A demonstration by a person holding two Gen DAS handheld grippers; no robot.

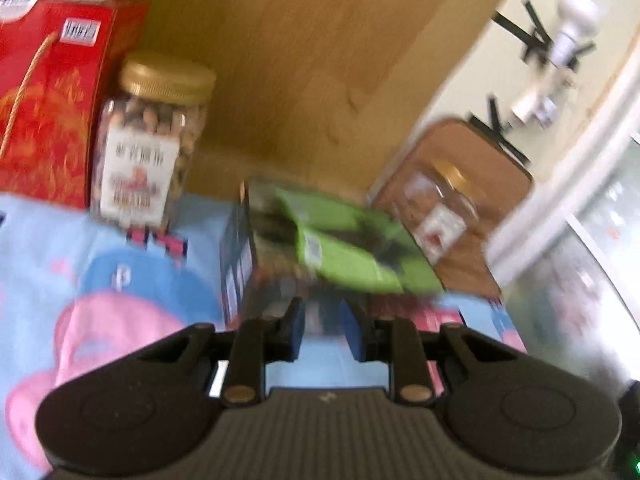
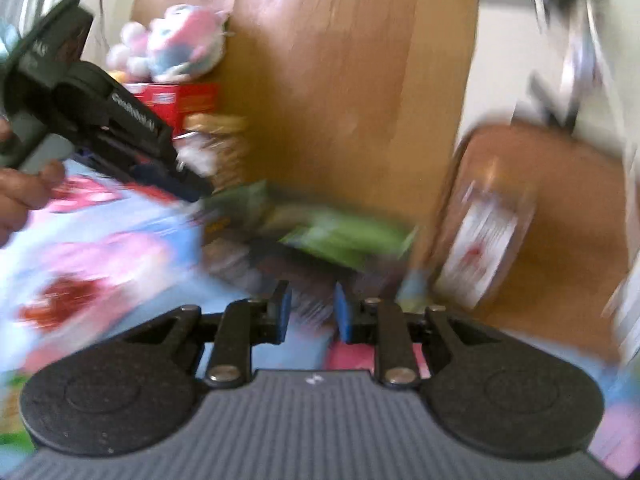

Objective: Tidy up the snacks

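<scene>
Both views are motion-blurred. A green snack packet (image 1: 352, 240) lies on a dark box (image 1: 240, 256) on the cartoon-print cloth, just ahead of my left gripper (image 1: 324, 328), which is open and empty. A nut jar with a gold lid (image 1: 148, 140) stands upright at the left beside a red gift box (image 1: 48, 92). A second jar (image 1: 444, 208) lies on a brown stool at the right. My right gripper (image 2: 310, 312) is open and empty, short of the green packet (image 2: 344, 236). The lying jar (image 2: 488, 240) is to its right. The left gripper (image 2: 188, 184) reaches in from the left.
A wooden panel (image 1: 304, 52) rises behind the snacks. A plush toy (image 2: 180, 44) sits on the red box (image 2: 180, 100). The brown stool (image 2: 568, 208) stands beyond the cloth's right edge. A white stand (image 1: 560, 48) is at the far right.
</scene>
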